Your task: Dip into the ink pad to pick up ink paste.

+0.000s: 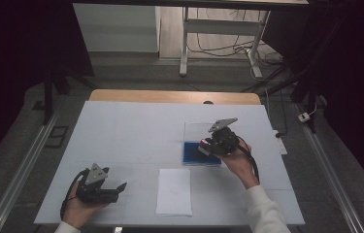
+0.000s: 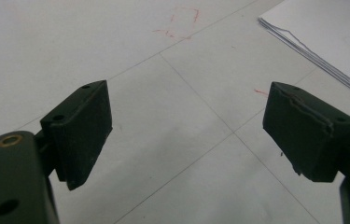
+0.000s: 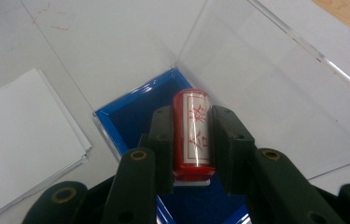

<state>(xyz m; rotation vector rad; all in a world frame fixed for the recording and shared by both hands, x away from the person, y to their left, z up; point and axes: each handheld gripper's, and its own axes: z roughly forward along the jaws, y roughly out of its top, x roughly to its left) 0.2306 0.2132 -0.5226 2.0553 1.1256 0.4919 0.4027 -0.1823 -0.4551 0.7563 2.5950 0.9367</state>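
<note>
At the left, near the front edge of the white desk [image 1: 121,141]: left hand-held gripper [image 1: 114,190] resting low in the hand, jaws spread wide apart with nothing between them, only bare desk and a few faint red marks [image 2: 177,23] beyond in the left gripper view. In the middle, just ahead of the person: a thin stack of white paper [image 1: 174,191], flat, apart from both grippers. Further right: a blue-lined box [image 1: 189,153] with its clear lid [image 3: 275,84] swung open behind it. Right hand-held gripper [image 3: 191,144] clenched on a red stamp [image 3: 191,133], a short cylinder with red characters along its side, gripped across its body and held over the blue interior of the box, apparently clear of the lining, though contact underneath hard to judge. Likely step in hand: lifting the stamp out of its box, with stamping the paper probably to follow. Next move, on that reading: raise it free of the box walls, carry it left over the paper, turn the printing face downward and press squarely, perhaps with the left hand-held gripper steadying the sheets.
</note>
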